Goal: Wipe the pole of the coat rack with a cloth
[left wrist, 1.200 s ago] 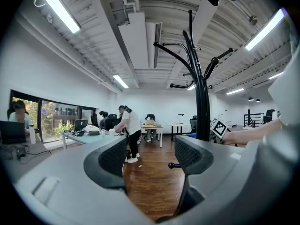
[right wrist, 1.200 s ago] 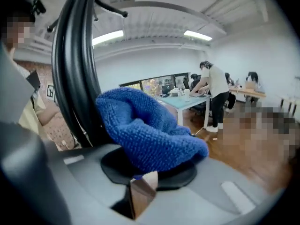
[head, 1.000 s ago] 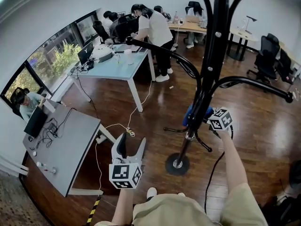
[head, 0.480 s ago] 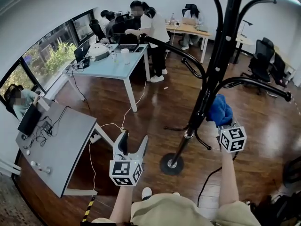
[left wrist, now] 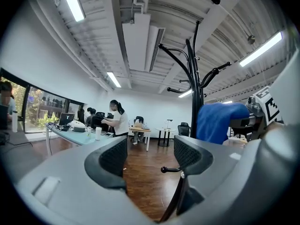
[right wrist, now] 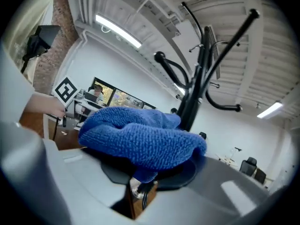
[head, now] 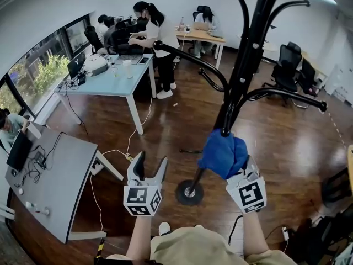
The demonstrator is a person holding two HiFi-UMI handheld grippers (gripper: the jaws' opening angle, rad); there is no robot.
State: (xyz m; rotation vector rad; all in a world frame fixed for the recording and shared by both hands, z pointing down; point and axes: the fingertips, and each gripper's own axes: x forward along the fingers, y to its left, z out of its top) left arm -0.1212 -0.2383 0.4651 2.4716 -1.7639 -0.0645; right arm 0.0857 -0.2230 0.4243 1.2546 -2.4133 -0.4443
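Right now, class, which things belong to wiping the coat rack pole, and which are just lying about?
Job: blue cloth, right gripper clamped on it, coat rack pole.
Lying about: open left gripper, blue table, grey desk, office chair.

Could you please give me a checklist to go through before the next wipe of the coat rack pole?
1. Cloth held: ok. The blue cloth is bunched in the right gripper's jaws.
2. Cloth touching the pole: cannot tell. They overlap in the head view, but contact is unclear.
3. Left gripper out of the way: ok. Its jaws are apart and empty, and it is left of the base.
4. Upward path: not ok. The curved arms branch off just above the blue cloth.
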